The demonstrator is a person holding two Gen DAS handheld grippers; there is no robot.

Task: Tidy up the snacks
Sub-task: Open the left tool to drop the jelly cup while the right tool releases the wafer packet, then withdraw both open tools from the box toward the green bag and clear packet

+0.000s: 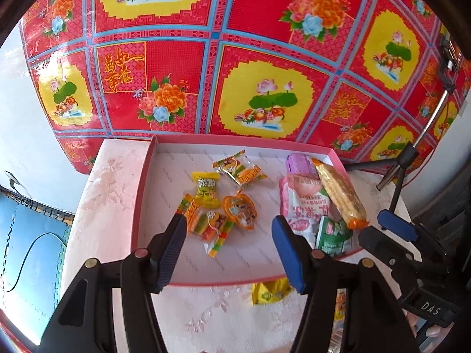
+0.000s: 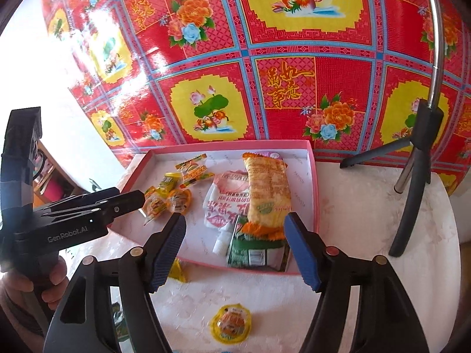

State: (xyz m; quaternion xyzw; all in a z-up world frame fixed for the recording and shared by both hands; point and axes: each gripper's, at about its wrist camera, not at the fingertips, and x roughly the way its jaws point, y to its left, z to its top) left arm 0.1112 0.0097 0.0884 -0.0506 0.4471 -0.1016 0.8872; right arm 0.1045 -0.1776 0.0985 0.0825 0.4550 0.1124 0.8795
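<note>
Right wrist view: both tongs (image 2: 235,253) gape empty above the pink box (image 2: 314,194); a careless reach could nudge the yellow snack cup (image 2: 231,327) off the tabletop (image 2: 368,235).

Shallow pink box (image 1: 141,194) lying open on the table, small sweets (image 1: 217,203) clustered at its left, pink pouch (image 1: 300,203) flat at the right, golden cracker pack (image 2: 266,191) across it, green packet (image 2: 256,250) underneath, yellow jelly cup (image 2: 231,323) outside on the tablecloth
</note>
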